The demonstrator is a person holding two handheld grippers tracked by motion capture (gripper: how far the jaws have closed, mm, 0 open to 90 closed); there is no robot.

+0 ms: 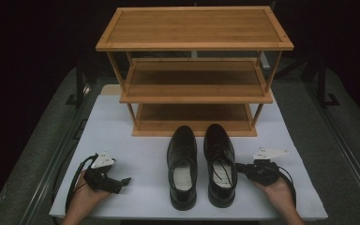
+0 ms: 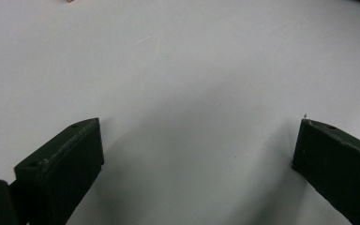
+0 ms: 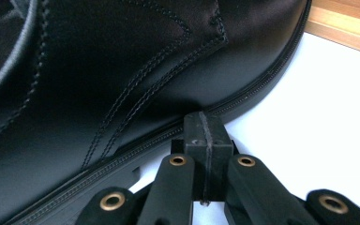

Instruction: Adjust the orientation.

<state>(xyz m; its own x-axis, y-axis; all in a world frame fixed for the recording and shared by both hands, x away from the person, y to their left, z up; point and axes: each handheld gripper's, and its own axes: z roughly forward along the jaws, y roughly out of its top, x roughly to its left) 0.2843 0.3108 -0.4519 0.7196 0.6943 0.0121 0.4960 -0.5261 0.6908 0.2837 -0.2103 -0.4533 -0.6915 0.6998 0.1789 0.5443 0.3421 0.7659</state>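
A dark room surrounds a white tabletop [image 1: 136, 126], with a 3-tier wooden rack [image 1: 194, 70] standing at its far edge.

Near the front left corner, the left gripper [image 1: 122, 182] rests low in the person's hand, its jaws spread wide over bare white surface and holding nothing; the left gripper view shows both pads well apart with only tabletop between them.

At the front centre, 2 black leather shoes sit side by side, toes toward the rack: the left shoe [image 1: 182, 164] and the right shoe [image 1: 220, 161], whose laces lie loose inside its opening.

Toward the front right corner, the right gripper [image 1: 240, 167] has its jaws pressed fully together, gripping nothing, their tip touching or just beside the right shoe's outer side, at the welt where upper meets sole [image 3: 201, 117].

The shoes look fairly heavy for the jaws, with stiff soles and heels but softer, polished uppers that could slip or crease under a pinch. The best hold is probably the collar or heel counter at the opening, 1 jaw inside and 1 outside, where the leather is firm; the smooth toe offers little purchase.
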